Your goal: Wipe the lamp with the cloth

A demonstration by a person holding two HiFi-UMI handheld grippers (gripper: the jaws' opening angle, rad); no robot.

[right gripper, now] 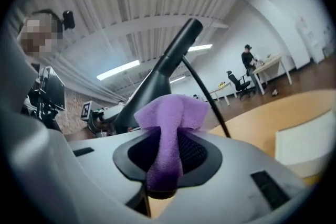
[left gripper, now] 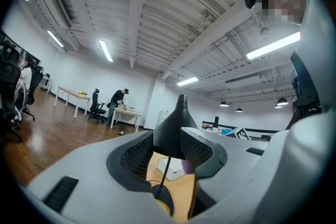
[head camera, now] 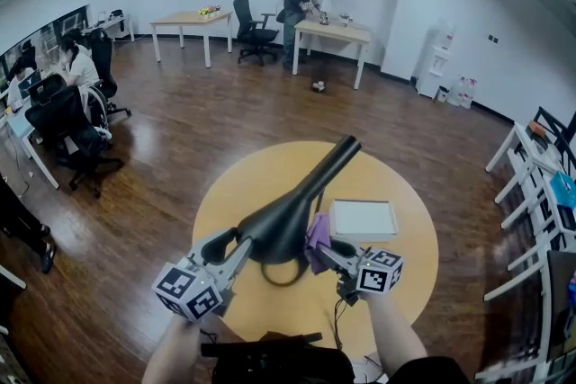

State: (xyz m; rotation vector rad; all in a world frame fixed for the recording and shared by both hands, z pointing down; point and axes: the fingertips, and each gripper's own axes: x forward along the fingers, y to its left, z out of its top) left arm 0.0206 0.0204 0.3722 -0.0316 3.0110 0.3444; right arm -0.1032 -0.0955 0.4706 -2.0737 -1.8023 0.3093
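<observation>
A black lamp (head camera: 297,202) with a wide shade and a long tapered neck hangs tilted over the round wooden table (head camera: 396,292). My left gripper (head camera: 236,245) is shut on the lamp's wide end (left gripper: 173,136); its black cord (left gripper: 163,178) dangles below. My right gripper (head camera: 326,249) is shut on a purple cloth (head camera: 317,240), which sits against the right side of the lamp shade. In the right gripper view the cloth (right gripper: 168,136) bulges out between the pads, with the lamp neck (right gripper: 170,63) rising just behind it.
A white box (head camera: 362,219) lies on the table right of the lamp. A black bag (head camera: 279,361) sits at the near edge. Office chairs (head camera: 67,126), desks (head camera: 189,21) and people stand farther off on the wooden floor; white racks (head camera: 540,184) line the right.
</observation>
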